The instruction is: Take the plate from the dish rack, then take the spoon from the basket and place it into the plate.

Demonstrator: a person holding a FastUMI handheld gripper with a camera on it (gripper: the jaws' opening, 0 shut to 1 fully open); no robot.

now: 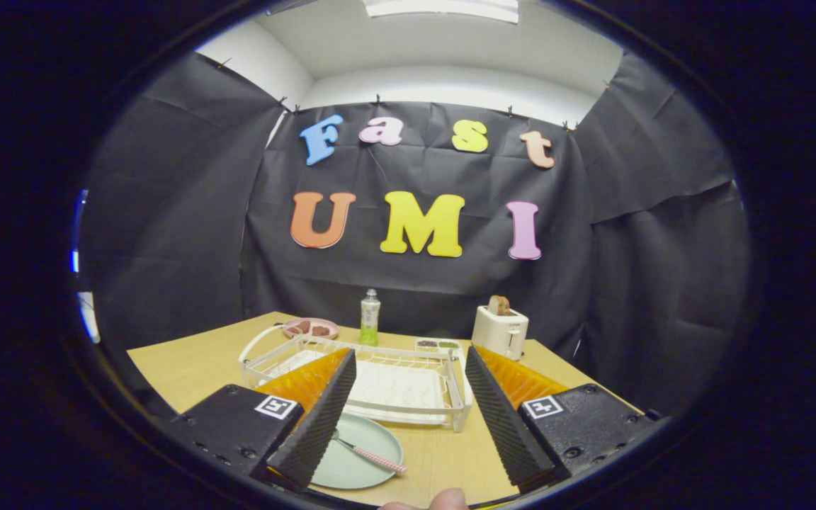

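Lying across the green plate (355,453) on the tabletop (188,368), the light, slim spoon (372,453) suits a mid-handle pinch; fingers (323,418) gape wide, empty.

A light wooden table (188,368) stands against the black cloth wall of the booth. Toward its far edge, a small pink dish (311,328) holds some brown pieces, and just beside it stands an upright clear bottle (370,317) with green liquid in its lower part. Farther along the same edge sits a white toaster (499,331) with a slice of bread (499,305) sticking out of its top, and near it a small tray (438,345) of dark bits, too small to make out.
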